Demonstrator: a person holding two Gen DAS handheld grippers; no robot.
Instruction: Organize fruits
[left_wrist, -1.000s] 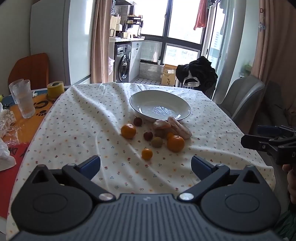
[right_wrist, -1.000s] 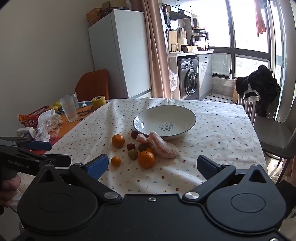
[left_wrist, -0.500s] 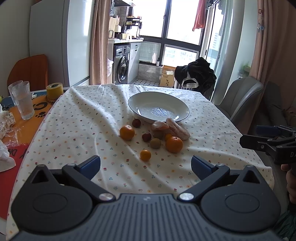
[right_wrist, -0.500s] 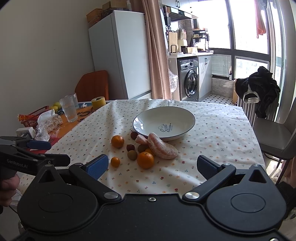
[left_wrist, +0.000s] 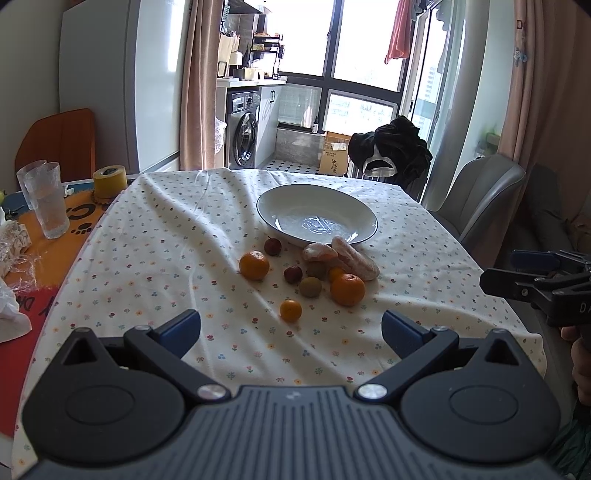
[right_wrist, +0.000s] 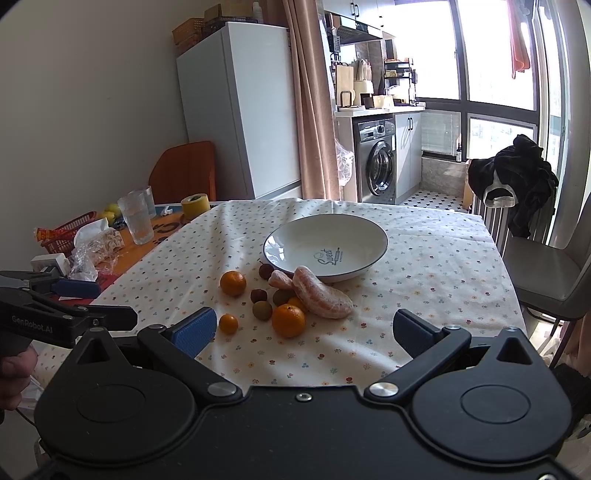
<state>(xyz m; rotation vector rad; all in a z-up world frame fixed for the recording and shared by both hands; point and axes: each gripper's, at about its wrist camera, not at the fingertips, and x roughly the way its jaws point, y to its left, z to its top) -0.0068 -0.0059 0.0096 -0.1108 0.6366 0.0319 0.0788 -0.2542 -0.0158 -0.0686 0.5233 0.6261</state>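
A white bowl (left_wrist: 295, 206) (right_wrist: 295, 236) with a dark rim stands empty on the flowered tablecloth. In front of it lie several fruits: a large orange (left_wrist: 347, 290) (right_wrist: 288, 320), a medium orange (left_wrist: 254, 264) (right_wrist: 233, 283), a small orange (left_wrist: 290, 310) (right_wrist: 228, 324), peeled pomelo segments (left_wrist: 354, 256) (right_wrist: 321, 297), dark red plums (left_wrist: 272, 246) (right_wrist: 258, 295) and a green-brown fruit (left_wrist: 309, 286) (right_wrist: 262, 310). My left gripper (left_wrist: 291, 330) is open near the table's front edge, short of the fruits. My right gripper (right_wrist: 304, 328) is open too, holding nothing, just before the large orange.
Glass tumblers (left_wrist: 46, 199) (right_wrist: 136, 219) and a yellow tape roll (left_wrist: 109, 181) (right_wrist: 195, 205) stand on the left beside plastic wrapping (right_wrist: 94, 247) and a red basket (right_wrist: 68, 230). A grey chair (left_wrist: 476, 195) (right_wrist: 550, 273) is at the right side. A fridge and washing machine are behind.
Both views shift slightly: the fruits and bowl sit a little lower and nearer in frame. Both grippers stay open; no fruit has moved.
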